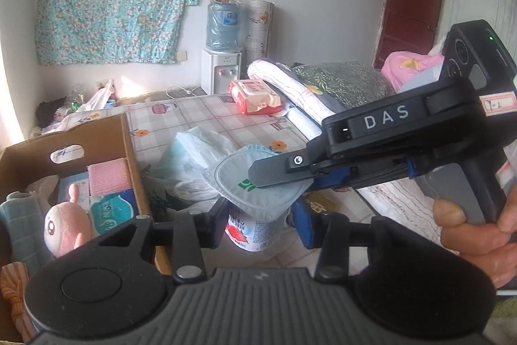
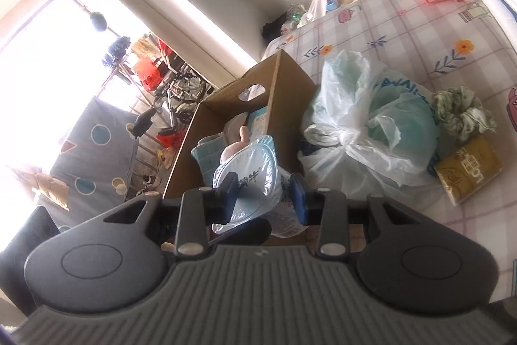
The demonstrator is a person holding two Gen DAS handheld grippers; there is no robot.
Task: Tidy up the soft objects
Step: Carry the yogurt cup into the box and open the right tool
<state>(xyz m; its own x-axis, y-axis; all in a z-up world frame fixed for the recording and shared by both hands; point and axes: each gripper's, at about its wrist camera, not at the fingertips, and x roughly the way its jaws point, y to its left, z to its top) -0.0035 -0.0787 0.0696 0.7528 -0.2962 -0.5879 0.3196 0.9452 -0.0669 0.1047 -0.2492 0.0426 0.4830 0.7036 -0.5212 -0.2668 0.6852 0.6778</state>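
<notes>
A soft yoghurt cup (image 1: 248,228) with a pale blue foil lid (image 1: 258,180) hangs above the checked bedsheet (image 1: 206,118). My left gripper (image 1: 261,225) is shut on the cup's body. From the right, my right gripper (image 1: 268,180), held in a hand (image 1: 478,231), reaches in and clamps the lid. In the right wrist view that gripper (image 2: 265,194) is shut on the same cup (image 2: 258,173), one pad on the lid and one on the side. To the left stands an open cardboard box (image 1: 106,131) (image 2: 290,80) holding a pink plush (image 1: 64,225) and tissue packs.
A tied plastic bag (image 1: 190,157) (image 2: 365,125) lies beside the box. A green scrunchie (image 2: 462,112) and a golden tissue pack (image 2: 468,170) sit to its right. A red wipes pack (image 1: 258,96) and folded quilts (image 1: 323,86) lie farther back, with a water dispenser (image 1: 223,54) by the wall.
</notes>
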